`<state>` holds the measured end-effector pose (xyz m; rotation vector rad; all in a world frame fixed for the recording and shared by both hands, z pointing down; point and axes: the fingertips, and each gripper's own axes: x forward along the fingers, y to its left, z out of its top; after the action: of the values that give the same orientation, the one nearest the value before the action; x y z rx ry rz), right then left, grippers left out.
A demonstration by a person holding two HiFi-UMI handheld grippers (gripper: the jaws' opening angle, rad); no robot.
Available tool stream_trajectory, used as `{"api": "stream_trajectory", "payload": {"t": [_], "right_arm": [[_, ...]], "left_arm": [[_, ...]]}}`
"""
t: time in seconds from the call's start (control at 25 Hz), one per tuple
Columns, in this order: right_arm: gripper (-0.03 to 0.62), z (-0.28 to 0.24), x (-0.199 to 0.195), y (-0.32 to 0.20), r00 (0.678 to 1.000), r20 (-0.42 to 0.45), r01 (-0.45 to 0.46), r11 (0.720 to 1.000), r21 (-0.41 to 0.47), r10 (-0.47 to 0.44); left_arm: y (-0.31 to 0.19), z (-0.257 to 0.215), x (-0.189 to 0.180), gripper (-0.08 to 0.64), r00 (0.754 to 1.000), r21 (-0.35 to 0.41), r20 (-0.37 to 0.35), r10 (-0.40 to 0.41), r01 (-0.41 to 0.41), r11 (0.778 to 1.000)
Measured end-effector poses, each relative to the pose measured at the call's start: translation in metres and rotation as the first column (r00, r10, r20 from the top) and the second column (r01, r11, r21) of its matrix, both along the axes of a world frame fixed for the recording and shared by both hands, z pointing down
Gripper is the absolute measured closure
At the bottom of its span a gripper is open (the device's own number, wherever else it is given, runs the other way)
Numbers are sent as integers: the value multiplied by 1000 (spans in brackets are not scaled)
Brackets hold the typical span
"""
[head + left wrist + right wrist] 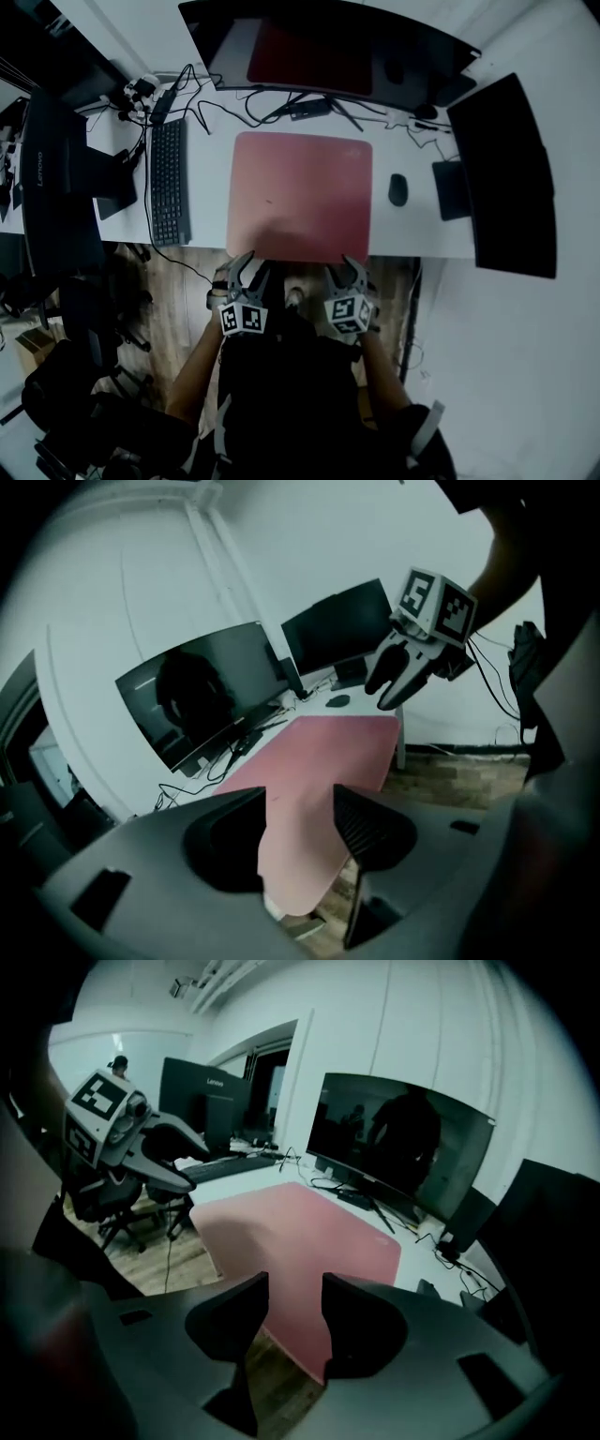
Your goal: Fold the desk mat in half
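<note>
— How do the left gripper's (300,803) jaws stand?
— Apart. The near corner of the pink desk mat (328,747) shows between them, untouched.
— And beyond that?
— The right gripper (382,694) hangs near the mat's far end. A curved monitor (202,700) stands on the white desk (309,708).

Pink desk mat (300,197), white desk (210,197), black keyboard (170,183).

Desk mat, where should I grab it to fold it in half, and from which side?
Grip the desk mat at its near edge, by both corners, from your side: it lies flat, and only that edge juts past the desk.
</note>
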<state>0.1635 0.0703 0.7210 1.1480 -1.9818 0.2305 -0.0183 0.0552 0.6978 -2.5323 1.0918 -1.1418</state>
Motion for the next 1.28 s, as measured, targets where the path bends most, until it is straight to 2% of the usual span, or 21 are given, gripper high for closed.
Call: {"api": "stream_trajectory", "payload": {"t": [0.16, 0.28, 0.44, 0.56, 0.84, 0.92, 0.96, 1.0, 1.12, 1.28], "right_arm": [[425, 56, -7, 15, 984, -97, 134, 980, -145, -149], [425, 87, -10, 23, 942, -204, 224, 951, -214, -267], [425, 121, -14, 28, 894, -281, 281, 925, -255, -349], [425, 134, -13, 27, 873, -329, 287, 925, -250, -360], [433, 137, -11, 23, 850, -390, 290, 933, -214, -354], [472, 139, -8, 20, 840, -421, 284, 938, -198, -343], [474, 139, -7, 19, 837, -431, 281, 940, -191, -338], [476, 139, -7, 18, 835, -434, 281, 940, -192, -338], [487, 134, -10, 19, 848, -395, 280, 932, -229, -352], [556, 125, -12, 23, 876, -345, 266, 934, -240, -338]], "left_arm": [[6, 55, 0, 338, 982, -108, 143, 120, -105, 988], [12, 96, 0, 335, 954, -174, 224, 200, -163, 971], [16, 136, -5, 332, 922, -225, 297, 250, -186, 956], [18, 155, -9, 331, 906, -237, 333, 260, -187, 953], [11, 147, -9, 335, 888, -166, 387, 248, -197, 966], [7, 141, -9, 378, 890, -141, 395, 225, -184, 973], [5, 140, -10, 424, 894, -132, 394, 214, -175, 976], [4, 139, -10, 430, 897, -133, 389, 208, -169, 977], [3, 141, -10, 437, 910, -162, 356, 212, -163, 973], [7, 143, -12, 474, 912, -221, 339, 232, -163, 962]]}}
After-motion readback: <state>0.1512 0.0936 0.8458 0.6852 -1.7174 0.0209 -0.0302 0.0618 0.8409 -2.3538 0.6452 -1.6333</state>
